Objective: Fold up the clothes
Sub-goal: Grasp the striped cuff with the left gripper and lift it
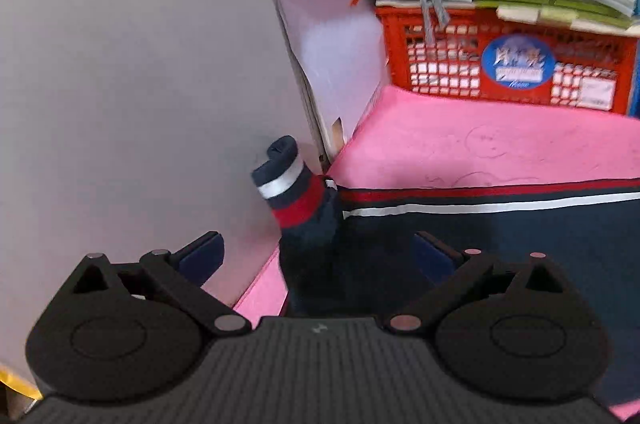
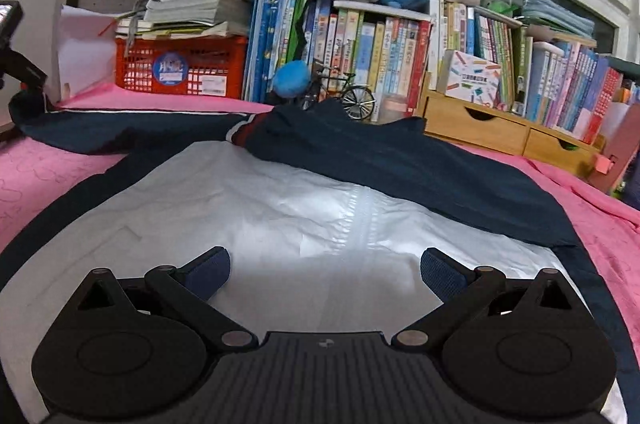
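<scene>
1. Because the jacket [image 2: 304,207] lies spread across the pink bedspread [image 2: 44,167] with its white body flat and one navy sleeve [image 2: 400,163] folded over it, it looks like thin, light cloth that will drape and sag rather than keep any shape.
2. While the right gripper [image 2: 324,270] hovers over the white panel, its jaws are spread wide and hold nothing.
3. Seen from the left wrist camera, the left gripper [image 1: 318,254] also has its jaws wide apart, with the other sleeve's striped cuff [image 1: 294,179] just ahead of them, standing up against a pale panel [image 1: 132,71] at the bed's edge. Dark cloth sits between the fingers, but they do not pinch it.
4. My guess is that the shiny white fabric is slippery, so a single layer could slide out of the pads.
5. Better holds are probably the ribbed cuff, which is thicker, or a seam or hem edge.
6. Lifting one end will likely drag the rest, so both ends need support.
</scene>
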A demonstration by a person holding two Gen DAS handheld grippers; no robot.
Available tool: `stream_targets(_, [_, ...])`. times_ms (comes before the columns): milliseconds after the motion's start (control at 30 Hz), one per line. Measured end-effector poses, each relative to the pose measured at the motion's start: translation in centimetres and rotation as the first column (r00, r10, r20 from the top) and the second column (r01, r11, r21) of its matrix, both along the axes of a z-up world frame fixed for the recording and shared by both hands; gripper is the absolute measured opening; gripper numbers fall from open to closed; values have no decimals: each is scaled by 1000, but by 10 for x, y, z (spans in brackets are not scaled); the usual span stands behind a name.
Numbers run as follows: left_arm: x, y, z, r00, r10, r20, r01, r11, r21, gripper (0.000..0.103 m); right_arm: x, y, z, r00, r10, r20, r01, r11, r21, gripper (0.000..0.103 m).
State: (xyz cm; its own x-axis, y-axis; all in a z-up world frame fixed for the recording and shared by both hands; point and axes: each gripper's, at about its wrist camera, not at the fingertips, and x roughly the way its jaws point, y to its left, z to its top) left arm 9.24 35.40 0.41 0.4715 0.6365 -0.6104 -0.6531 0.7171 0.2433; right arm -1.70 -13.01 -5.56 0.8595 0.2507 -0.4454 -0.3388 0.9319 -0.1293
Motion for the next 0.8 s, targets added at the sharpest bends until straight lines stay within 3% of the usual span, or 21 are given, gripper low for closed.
stream_targets(67, [7,8,-6,999,45,-10,-46,998,-32,93,4,-3,-2,1000,15,-19,-15,1000,23,103])
stream_targets(133, [11,16,-11,998,66,-18,-67,995,-78,72,9,-5,-3,999,31,-37,-29,999,46,103])
stream_targets(167, [13,18,-14,997,72,-21,-74,993,-94,53,12,-7,-3,998,40,-51,-37,997,61,103])
stream_targets(233, [17,22,-17,996,82,-25,-84,990,-111,46,17,-11,-3,995,48,-85,-40,994,98,103])
stream_targets(400, [15,18,-12,998,68,-6,-68,992,-103,14,21,-19,-3,991,63,-116,-44,987,158,103])
stream_targets(533, [2,10,4,998,24,61,-17,994,-109,10,22,-20,-3,991,69,-119,-48,984,172,103])
stream_targets(667, [-6,-24,36,985,-97,142,114,986,-121,10,23,-22,-3,989,79,-124,-54,980,191,103])
stream_targets(733, [-6,-53,58,962,-195,193,218,970,-107,10,24,-24,-2,987,86,-132,-58,977,206,103])
stream_targets(767, [-5,-71,70,941,-254,222,281,955,-95,10,25,-24,-2,987,87,-134,-57,975,213,103])
stream_targets(800, [-3,-95,87,906,-337,257,369,925,-89,10,25,-25,-2,987,88,-136,-57,974,219,103])
